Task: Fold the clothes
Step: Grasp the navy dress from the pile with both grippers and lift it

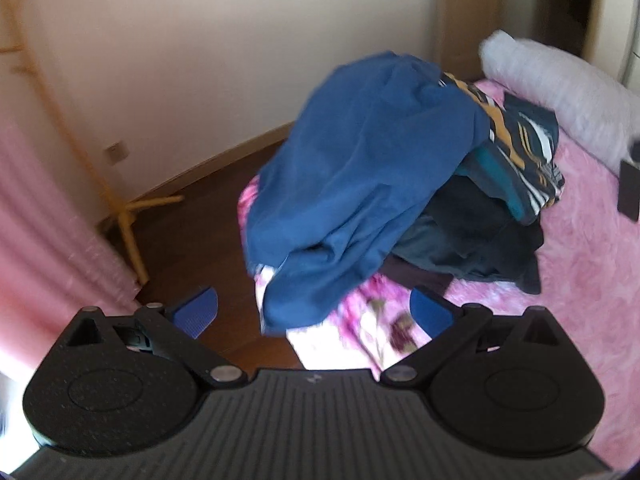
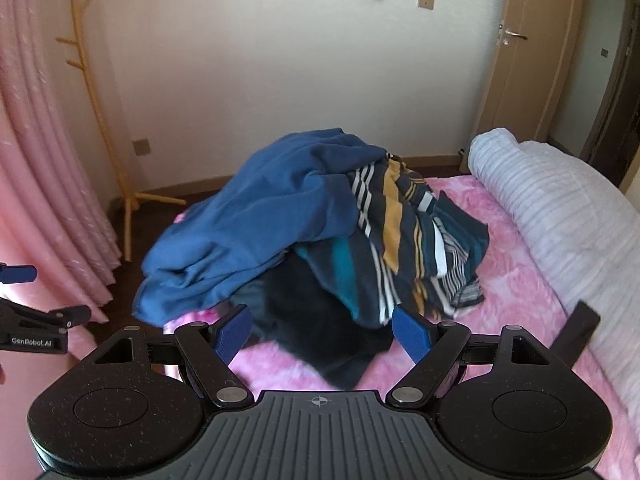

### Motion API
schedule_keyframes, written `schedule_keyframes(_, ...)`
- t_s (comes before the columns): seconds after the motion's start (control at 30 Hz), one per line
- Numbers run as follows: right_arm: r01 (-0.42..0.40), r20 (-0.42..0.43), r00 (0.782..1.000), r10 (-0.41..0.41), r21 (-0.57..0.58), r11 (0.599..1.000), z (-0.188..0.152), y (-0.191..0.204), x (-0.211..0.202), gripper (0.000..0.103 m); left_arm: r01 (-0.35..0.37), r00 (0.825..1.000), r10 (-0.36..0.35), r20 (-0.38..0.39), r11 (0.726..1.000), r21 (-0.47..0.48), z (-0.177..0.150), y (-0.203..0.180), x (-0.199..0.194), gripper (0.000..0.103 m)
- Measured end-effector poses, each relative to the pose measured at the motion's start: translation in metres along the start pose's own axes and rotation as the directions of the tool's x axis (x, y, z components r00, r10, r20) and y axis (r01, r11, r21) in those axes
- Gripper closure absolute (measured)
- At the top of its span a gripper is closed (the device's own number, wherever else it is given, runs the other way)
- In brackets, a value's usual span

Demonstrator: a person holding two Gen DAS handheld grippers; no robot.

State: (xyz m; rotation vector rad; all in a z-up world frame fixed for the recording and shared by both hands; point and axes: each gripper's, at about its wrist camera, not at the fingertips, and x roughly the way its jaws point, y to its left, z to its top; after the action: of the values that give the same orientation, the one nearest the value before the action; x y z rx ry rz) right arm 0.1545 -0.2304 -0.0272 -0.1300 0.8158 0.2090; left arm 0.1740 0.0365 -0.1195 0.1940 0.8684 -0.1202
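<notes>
Both your left claw (image 1: 314, 312) and right claw (image 2: 322, 334) hang spread apart and empty before the clothes pile (image 2: 312, 232) heaped at the bed's (image 2: 520, 280) left edge, so grabbing the blue top (image 1: 360, 168) risks dragging tangled layers onto the floor (image 1: 192, 216).

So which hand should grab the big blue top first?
Probably left: the left hand-held gripper is open with the blue top's hanging edge right between its fingers. The right hand-held gripper faces the black garment.
</notes>
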Motion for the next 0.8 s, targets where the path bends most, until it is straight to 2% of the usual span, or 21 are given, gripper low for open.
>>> schedule_keyframes(0.17, 0.005, -0.040, 0.999, -0.010, -0.116, 0.993, 0.051, 0.004, 0.093, 0.023, 0.054, 0.999, -0.054, -0.004, 0.982, 0.183, 0.021, 0.003, 0.085, 0.002)
schedule_keyframes(0.37, 0.003, -0.094, 0.995, -0.035, -0.318, 0.948, 0.082, 0.020, 0.201, 0.023, 0.094, 0.995, -0.101, -0.002, 0.914, 0.394, 0.028, -0.002, 0.163, 0.006)
schedule_keyframes(0.47, -0.002, -0.124, 0.991, -0.054, -0.410, 0.912, 0.086, 0.027, 0.242, 0.023, 0.105, 0.994, -0.110, -0.016, 0.893, 0.438, 0.031, 0.002, 0.186, 0.011)
schedule_keyframes(0.53, -0.001, -0.131, 0.989, -0.067, -0.462, 0.887, 0.085, 0.030, 0.259, 0.023, 0.114, 0.993, -0.114, -0.027, 0.883, 0.456, 0.031, 0.006, 0.195, 0.027)
schedule_keyframes(0.6, -0.007, -0.141, 0.987, -0.074, -0.502, 0.865, 0.083, 0.031, 0.269, 0.023, 0.130, 0.991, -0.122, -0.046, 0.873, 0.470, 0.031, 0.009, 0.202, 0.052)
schedule_keyframes(0.73, -0.043, -0.177, 0.983, -0.056, -0.511, 0.858, 0.081, 0.028, 0.280, 0.023, 0.158, 0.987, -0.156, -0.048, 0.838, 0.522, 0.031, 0.013, 0.201, 0.078)
schedule_keyframes(0.8, -0.060, -0.195, 0.980, -0.046, -0.504, 0.862, 0.083, 0.025, 0.280, 0.050, 0.153, 0.986, -0.163, -0.029, 0.828, 0.539, 0.031, 0.014, 0.197, 0.090)
